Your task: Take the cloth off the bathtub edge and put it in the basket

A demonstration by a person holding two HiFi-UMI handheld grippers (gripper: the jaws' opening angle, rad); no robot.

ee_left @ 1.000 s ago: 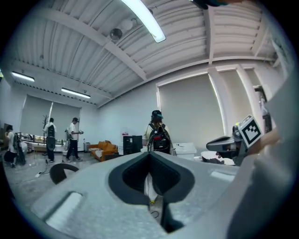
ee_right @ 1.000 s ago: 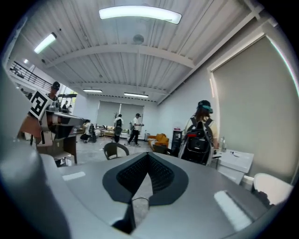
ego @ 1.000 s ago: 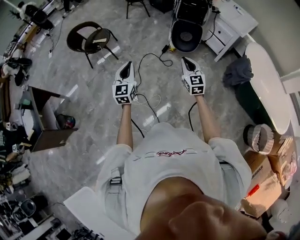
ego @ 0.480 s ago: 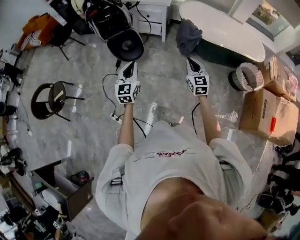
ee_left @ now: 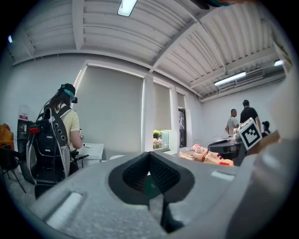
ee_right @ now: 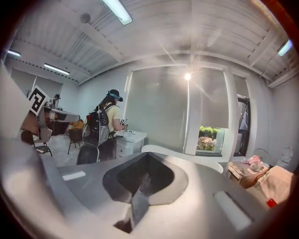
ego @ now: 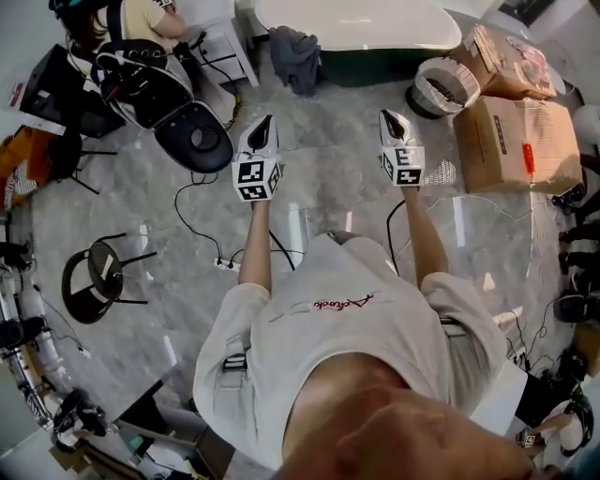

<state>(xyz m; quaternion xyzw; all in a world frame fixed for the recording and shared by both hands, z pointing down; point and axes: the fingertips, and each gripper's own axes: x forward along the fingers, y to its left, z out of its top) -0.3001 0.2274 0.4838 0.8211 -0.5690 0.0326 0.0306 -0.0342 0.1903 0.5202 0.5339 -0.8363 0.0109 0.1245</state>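
Cloth (ego: 296,58) hangs vert. off tub (ego: 375,21) edge.

Dark grey cloth (ego: 296,58) draped over bathtub (ego: 356,21) end; pale round basket (ego: 442,86), seemingly woven, upright beside bathtub.

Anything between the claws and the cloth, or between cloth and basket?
Nothing visible does. Only bare floor lies between the left claw, the right claw and the cloth draped on the bathtub edge. From cloth to basket it's open floor along the tub; the cardboard box sits past the basket.
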